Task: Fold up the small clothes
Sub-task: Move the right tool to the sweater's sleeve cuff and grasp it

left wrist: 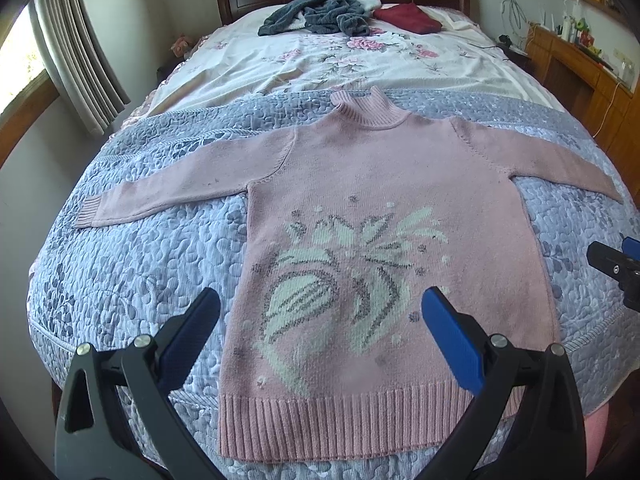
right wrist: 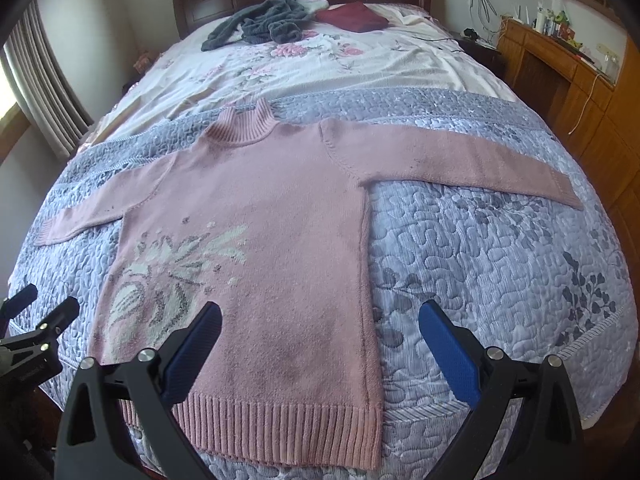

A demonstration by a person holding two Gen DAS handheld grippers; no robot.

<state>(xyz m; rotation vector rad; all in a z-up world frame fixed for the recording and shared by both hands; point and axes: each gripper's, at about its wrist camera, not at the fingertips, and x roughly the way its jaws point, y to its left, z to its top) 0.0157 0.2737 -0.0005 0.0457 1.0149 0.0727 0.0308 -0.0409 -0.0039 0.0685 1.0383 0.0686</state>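
The sweater [left wrist: 384,248] lies flat and unfolded on the bed [left wrist: 140,264], both sleeves spread out. No fold is made yet. The left tongs [left wrist: 320,316] and right tongs [right wrist: 320,320] hover wide, empty.

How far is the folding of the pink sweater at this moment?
Done: the pink sweater lies flat on the quilt, both sleeves spread out. In hand: nothing; the left gripper and right gripper are open above the hem. Left: every fold, and the grey garment and red garment near the headboard.
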